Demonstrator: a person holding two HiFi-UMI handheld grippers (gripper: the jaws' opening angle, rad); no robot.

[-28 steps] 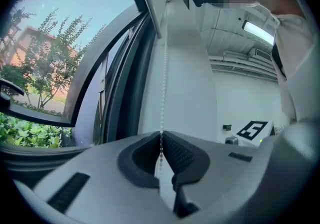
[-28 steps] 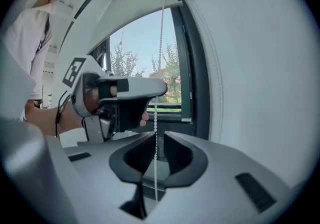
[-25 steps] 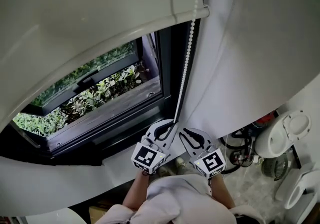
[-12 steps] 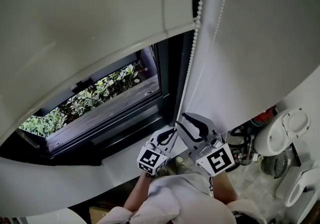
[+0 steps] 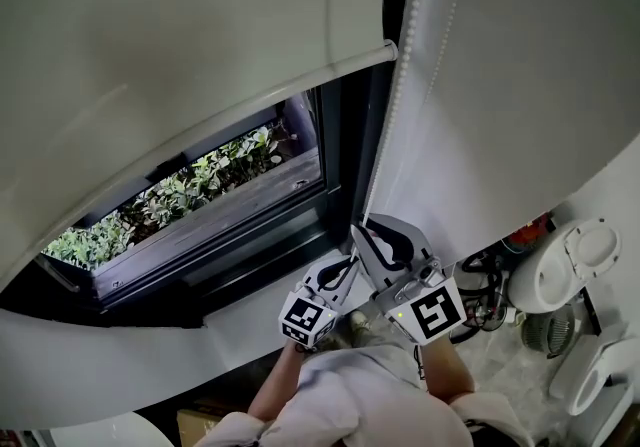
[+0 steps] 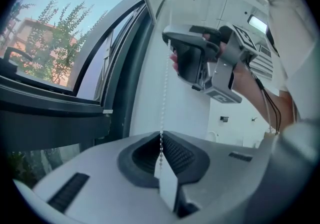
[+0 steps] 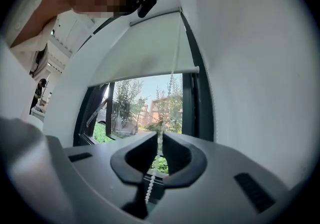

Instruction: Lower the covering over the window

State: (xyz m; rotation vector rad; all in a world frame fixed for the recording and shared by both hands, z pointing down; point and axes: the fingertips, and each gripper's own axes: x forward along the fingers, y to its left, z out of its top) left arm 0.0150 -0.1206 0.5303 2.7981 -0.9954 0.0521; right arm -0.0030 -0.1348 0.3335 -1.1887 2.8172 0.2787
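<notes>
Roller blind (image 5: 180, 45): white, drawn partway down the window (image 5: 250, 225), with its bottom bar across the upper glass and the lower pane uncovered.
Bead chain (image 5: 404, 75): white, hanging beside the blind along the frame's right edge.
Left tool (image 5: 347, 265): the lower of the two, jaws closed on the chain.
Right tool (image 5: 368, 233): just above the left, jaws just closing, the chain pinched between them.
Shrubs (image 5: 190, 190): green, outside the glass.
Wall (image 5: 520, 85): white, at right.
</notes>
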